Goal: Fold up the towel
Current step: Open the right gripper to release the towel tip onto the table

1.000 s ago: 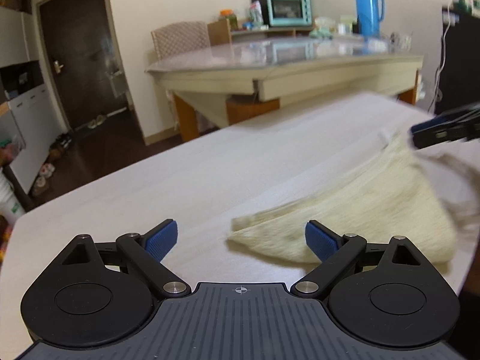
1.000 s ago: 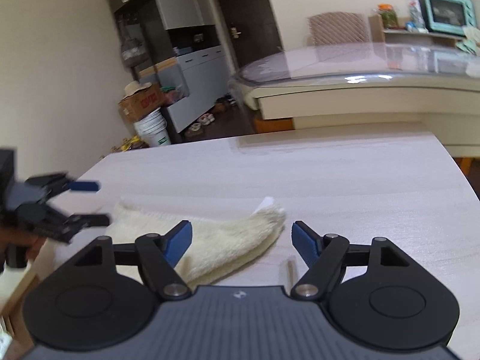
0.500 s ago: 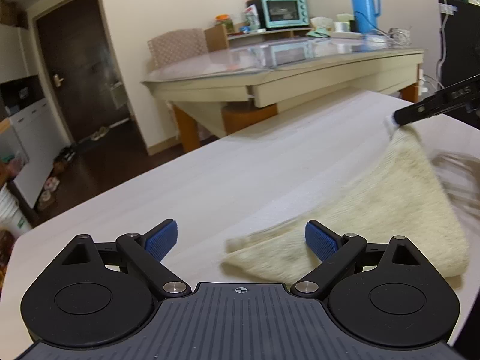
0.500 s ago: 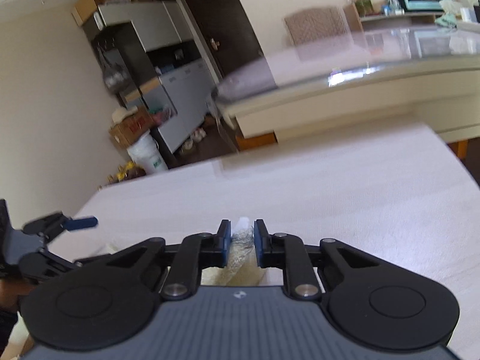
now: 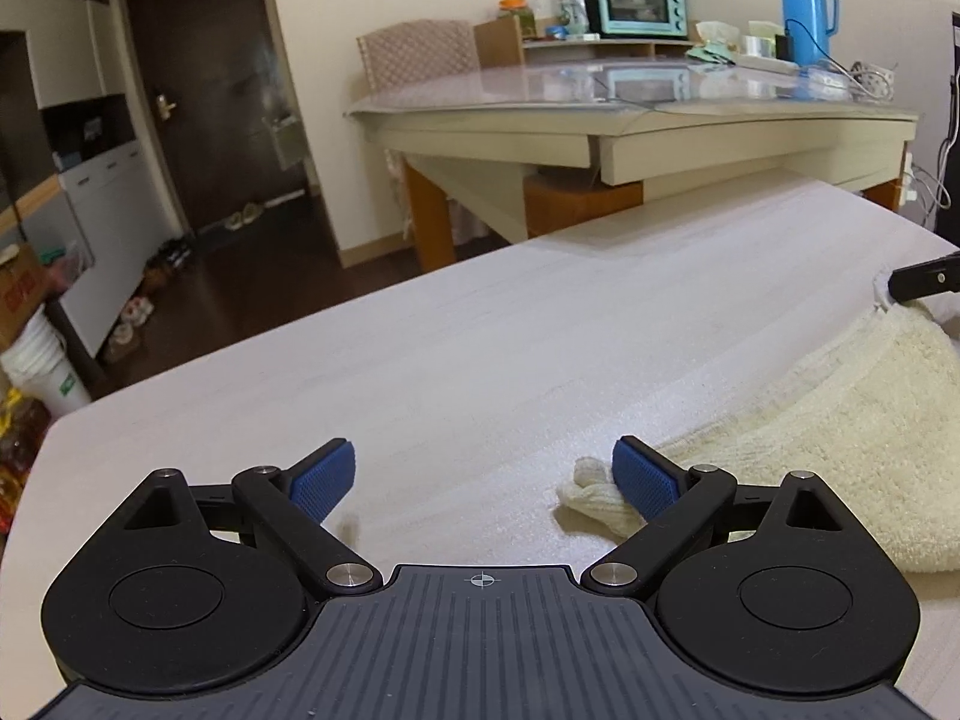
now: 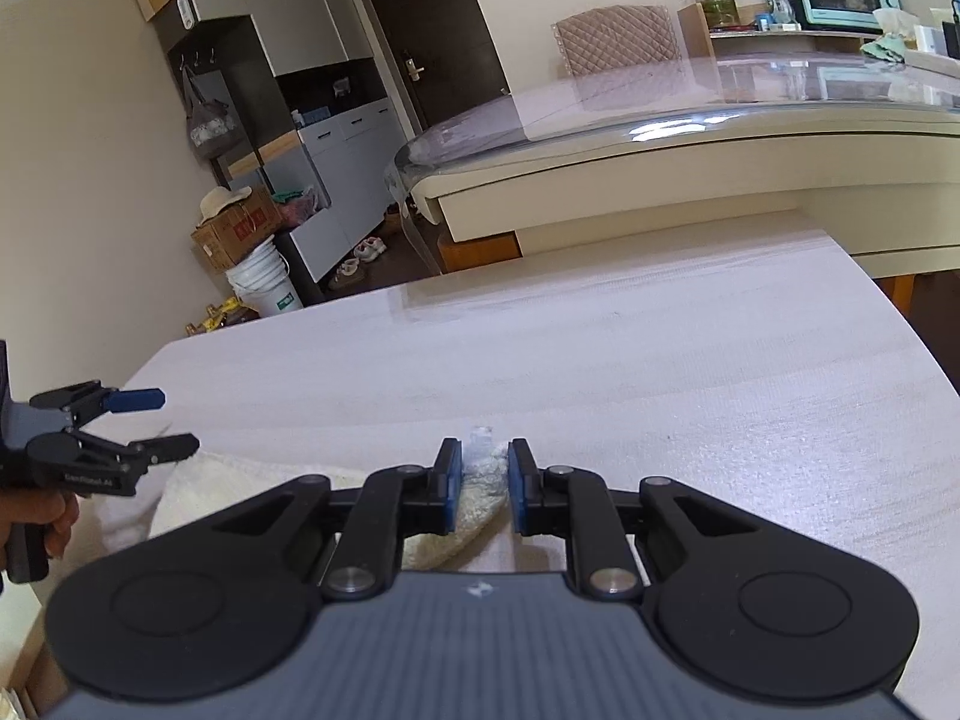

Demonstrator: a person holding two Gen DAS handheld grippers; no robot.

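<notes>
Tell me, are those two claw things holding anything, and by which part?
The right gripper has a corner of the cream towel between its jaws, which look slightly parted. The left gripper is open, holding nothing.

Left claw (image 5: 483, 477) spread wide over the desk (image 5: 420, 372), towel (image 5: 840, 420) corner beside its right finger

A cream towel (image 5: 840, 420) lies on a pale whitish table (image 5: 480, 360); both black tools have blue pads (image 5: 645, 474).
</notes>
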